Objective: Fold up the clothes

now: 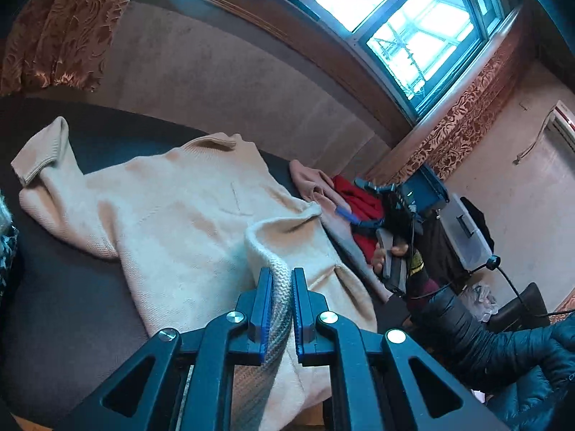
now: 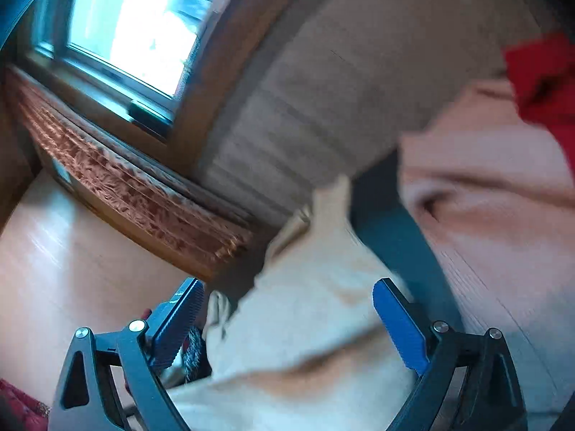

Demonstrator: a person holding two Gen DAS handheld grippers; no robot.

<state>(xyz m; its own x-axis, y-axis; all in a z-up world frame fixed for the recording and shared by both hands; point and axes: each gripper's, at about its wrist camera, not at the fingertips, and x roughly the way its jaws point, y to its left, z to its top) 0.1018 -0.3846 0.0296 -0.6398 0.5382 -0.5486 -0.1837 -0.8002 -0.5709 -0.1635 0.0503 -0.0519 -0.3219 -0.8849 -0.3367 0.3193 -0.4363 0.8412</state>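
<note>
Cream sweater (image 1: 187,208), red garment (image 1: 364,208)

Right wrist view motion-blurred; cream sweater (image 2: 305,341) and pink garment (image 2: 485,186) smeared. Sweater hem cut off by left view's bottom edge.

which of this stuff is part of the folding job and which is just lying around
In the job:
- cream sweater, spread on the dark surface
- left tongs, shut on its ribbed hem
- right tongs, open over the sweater

Lying about:
- pink garment
- red garment
- patterned curtain
- clear storage box
</note>
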